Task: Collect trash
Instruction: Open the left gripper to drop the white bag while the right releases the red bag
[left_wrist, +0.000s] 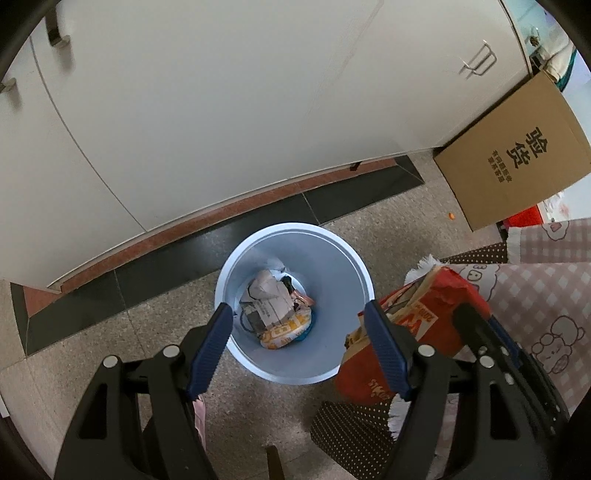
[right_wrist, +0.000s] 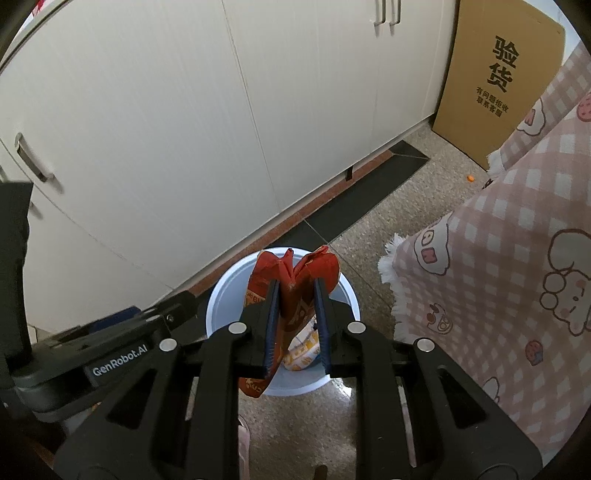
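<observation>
Your left gripper (left_wrist: 299, 347) hangs spread wide and empty over the pale blue bin (left_wrist: 343, 254), where crumpled wrappers (left_wrist: 275, 310) lie; your right gripper (right_wrist: 295, 325) pinches the red snack bag (right_wrist: 295, 273) above the bin's rim, beside the pink checked cloth (right_wrist: 517, 258).

Left claw (left_wrist: 299, 332) hangs pointing downward with its jaws spread wide and empty; right claw (right_wrist: 295, 295) is clamped tight on a red wrapper (right_wrist: 295, 273)

Both wrist views downward, sharing bin (left_wrist: 293, 302) (right_wrist: 282, 321).
</observation>
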